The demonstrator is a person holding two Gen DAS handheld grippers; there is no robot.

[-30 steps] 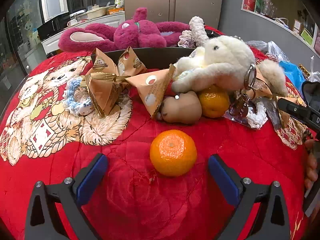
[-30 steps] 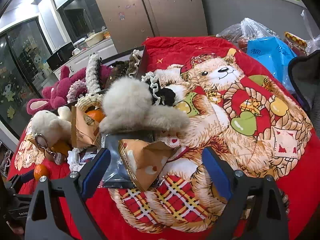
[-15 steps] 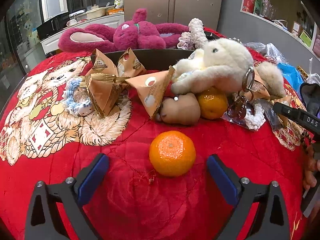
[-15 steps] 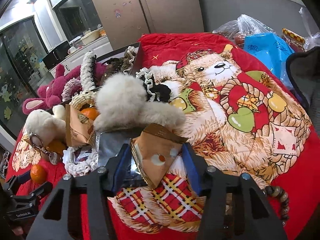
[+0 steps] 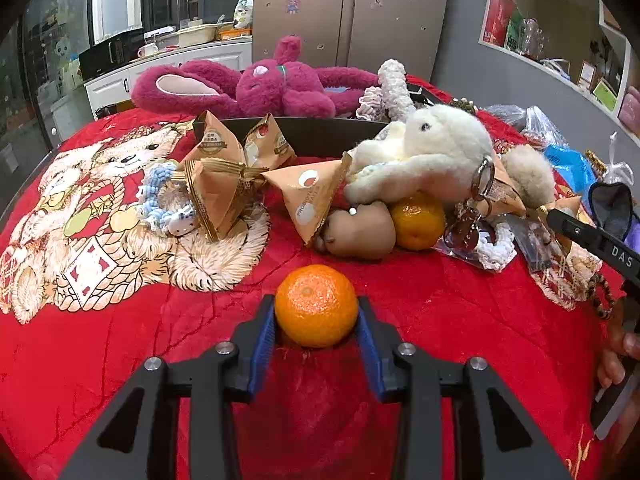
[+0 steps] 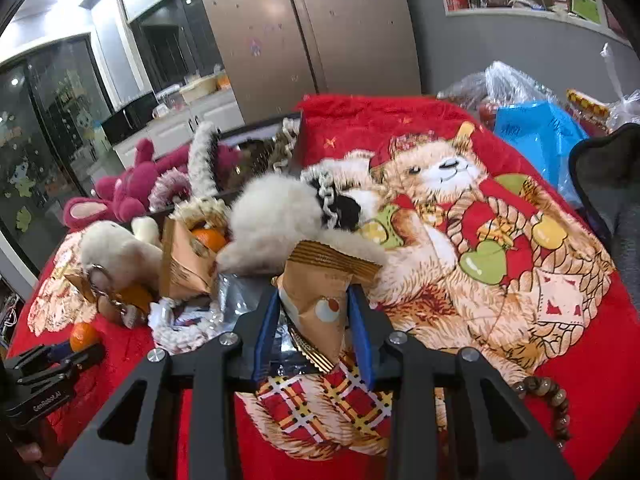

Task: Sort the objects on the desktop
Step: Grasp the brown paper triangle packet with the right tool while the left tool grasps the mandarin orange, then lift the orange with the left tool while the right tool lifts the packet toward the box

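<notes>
The left hand-held gripper (image 5: 316,330) is closing on a mandarin orange (image 5: 316,306); both blue pads touch its sides. The fruit rests on the red blanket (image 5: 460,320) covering the tabletop, near the camera, apart from the pile. The right hand-held gripper (image 6: 313,330) is closing on a tan triangular snack packet (image 6: 320,304) at the near edge of the pile.

Risks:
- Round fruit: likely to roll out if gripped off-centre.
- Excess force: may bruise the fruit or crush the packet.
- Lifting the packet may drag the silver foil bag (image 6: 236,300) under it.
</notes>
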